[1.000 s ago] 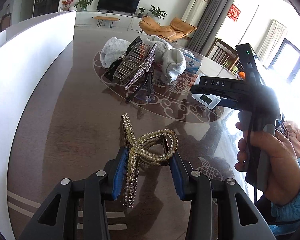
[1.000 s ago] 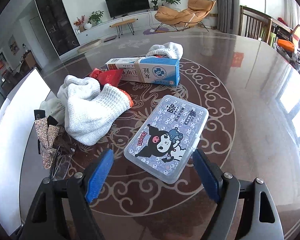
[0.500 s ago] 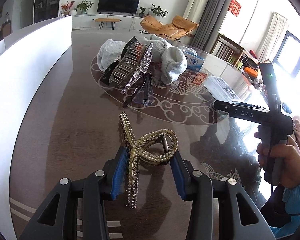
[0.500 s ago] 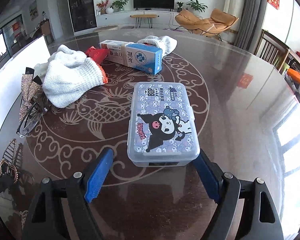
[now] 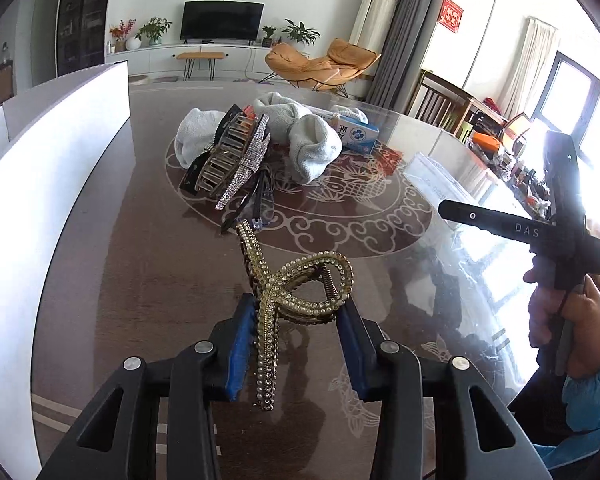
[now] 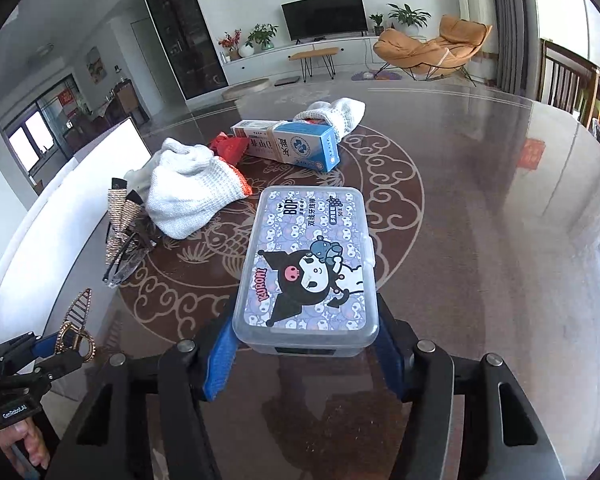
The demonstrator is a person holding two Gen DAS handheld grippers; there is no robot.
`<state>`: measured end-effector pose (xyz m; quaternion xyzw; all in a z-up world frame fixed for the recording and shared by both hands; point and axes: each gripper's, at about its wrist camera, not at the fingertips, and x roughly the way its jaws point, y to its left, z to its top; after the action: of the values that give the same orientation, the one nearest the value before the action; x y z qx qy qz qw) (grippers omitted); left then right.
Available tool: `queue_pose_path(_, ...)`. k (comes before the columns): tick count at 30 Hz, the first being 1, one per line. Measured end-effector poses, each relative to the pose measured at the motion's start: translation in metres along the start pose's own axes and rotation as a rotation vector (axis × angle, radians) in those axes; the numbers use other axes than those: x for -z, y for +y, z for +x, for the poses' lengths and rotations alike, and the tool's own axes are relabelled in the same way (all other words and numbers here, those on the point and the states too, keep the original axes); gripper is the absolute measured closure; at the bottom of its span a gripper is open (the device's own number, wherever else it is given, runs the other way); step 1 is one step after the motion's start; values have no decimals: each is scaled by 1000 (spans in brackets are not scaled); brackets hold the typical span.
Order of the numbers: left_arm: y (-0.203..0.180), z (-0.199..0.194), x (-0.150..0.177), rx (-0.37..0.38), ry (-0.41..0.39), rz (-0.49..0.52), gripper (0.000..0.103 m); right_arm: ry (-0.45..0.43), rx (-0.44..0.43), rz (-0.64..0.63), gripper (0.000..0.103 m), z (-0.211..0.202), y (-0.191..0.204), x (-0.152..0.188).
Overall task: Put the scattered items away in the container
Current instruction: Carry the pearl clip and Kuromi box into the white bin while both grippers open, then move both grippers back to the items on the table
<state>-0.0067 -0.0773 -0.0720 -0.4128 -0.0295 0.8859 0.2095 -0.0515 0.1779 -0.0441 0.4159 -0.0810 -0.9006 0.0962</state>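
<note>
A gold rhinestone hair clip point(image 5: 296, 284) hangs just above the dark table, and my left gripper point(image 5: 296, 312) is shut on it, its jaws closing. The same clip point(image 6: 74, 332) shows at the lower left of the right wrist view. A clear lidded box with a cartoon print point(image 6: 308, 264) lies on the table. My right gripper point(image 6: 304, 316) straddles its near end with jaws closing, and both blue pads point(image 6: 220, 360) touch the box's sides. The white container point(image 5: 60, 148) stands along the table's left side.
A pile sits at mid-table: a silver rhinestone clip point(image 5: 240, 160), glasses point(image 5: 260, 204), white knit gloves point(image 5: 312, 148), a blue and white carton point(image 6: 300, 148) and a red item point(image 6: 230, 146). A person's hand point(image 5: 560, 320) grips the right tool.
My right gripper swung round to line up with the cartoon box and its wide jaws came in against the box's sides. The left gripper rose a little with the gold clip.
</note>
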Motion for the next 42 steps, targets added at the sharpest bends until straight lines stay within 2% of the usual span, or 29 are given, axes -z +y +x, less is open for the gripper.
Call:
queue_pose_path(3, 0, 0, -1, 44, 2, -40, 62, 34, -87, 24, 42, -3, 11, 11)
queue_pose_path(5, 4, -12, -5, 60, -24, -68, 62, 49, -139, 17, 42, -7, 33, 10)
queue_pose_path(9, 27, -68, -28, 31, -127, -102, 62, 62, -279, -74, 42, -15, 99, -10)
queue_pose_path(13, 93, -132, -45, -124, -228, -162, 62, 33, -435, -235, 42, -20, 204, -50)
queue_pose_path(16, 161, -162, -45, -276, -245, -246, 62, 17, -530, -333, 42, -8, 286, -81)
queue_pose_path(20, 237, -170, -31, -394, -193, -371, 62, 33, -544, -476, 42, 39, 381, -97)
queue_pose_path(23, 269, -164, -17, -446, -128, -433, 62, 101, -522, -530, 42, 87, 424, -89)
queue_pose_path(25, 281, -156, -8, -486, -84, -471, 61, 168, -535, -535, 41, 115, 440, -81)
queue_pose_path(26, 285, -152, -5, -500, -61, -479, 54, 187, -510, -539, 41, 125, 445, -76)
queue_pose_path(28, 289, -150, 0, -512, -58, -493, 49, 212, -488, -543, 41, 138, 449, -70)
queue_pose_path(30, 288, -153, -3, -546, -72, -490, 30, 229, -476, -550, 41, 144, 450, -66)
queue_pose_path(31, 287, -154, -4, -565, -78, -487, 14, 229, -466, -556, 39, 144, 450, -65)
queue_pose_path(32, 284, -156, -5, -573, -91, -483, 9, 223, -454, -559, 39, 141, 448, -64)
queue_pose_path(38, 261, -157, -11, -574, -114, -456, 9, 147, -480, -458, 39, 108, 412, -77)
queue_pose_path(42, 223, -157, -19, -565, -140, -406, 9, 92, -479, -397, 39, 81, 371, -79)
